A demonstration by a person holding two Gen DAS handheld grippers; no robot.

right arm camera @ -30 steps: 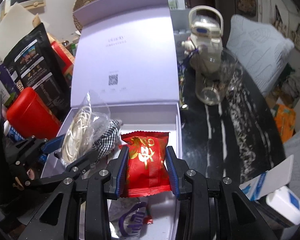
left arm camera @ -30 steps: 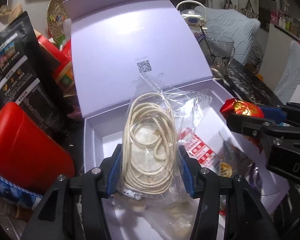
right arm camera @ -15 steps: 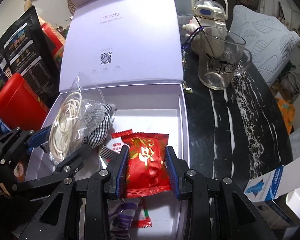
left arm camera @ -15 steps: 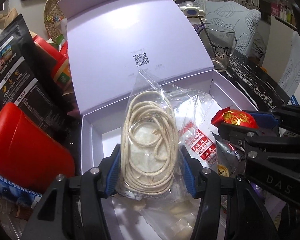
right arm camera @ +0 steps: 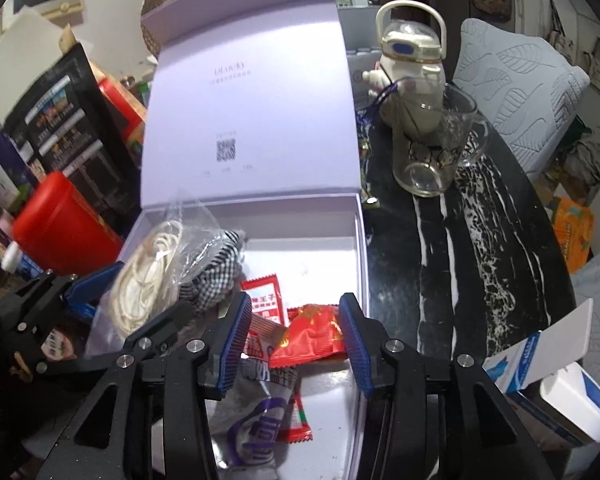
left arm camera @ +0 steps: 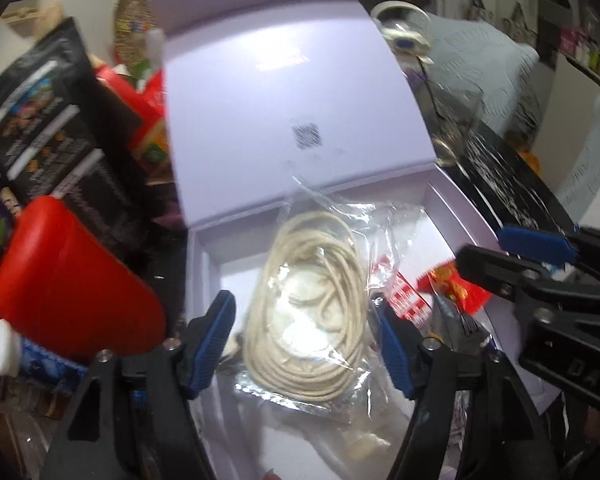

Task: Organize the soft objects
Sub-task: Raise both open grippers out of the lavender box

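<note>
Both grippers point steeply down, side by side. The left gripper [left arm camera: 306, 344] has its jaws opening — blue pads clear on both sides. The right gripper [right arm camera: 294, 342] is opening too, its pads parted.

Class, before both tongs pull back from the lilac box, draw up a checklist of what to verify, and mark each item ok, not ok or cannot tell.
1. Left tongs letting go of the bagged rope coil: ok; jaws opening, with gaps between pads and bag.
2. Right tongs letting go of the red snack packet: ok; jaws opening, the packet lying slack between them.
3. Rope coil inside the lilac box: ok.
4. Red packet inside the box: ok, lying on other packets.
5. Lid upright, clear of the tongs: ok.
6. Bag fully settled on the box floor: cannot tell; it leans on the checked cloth.
</note>
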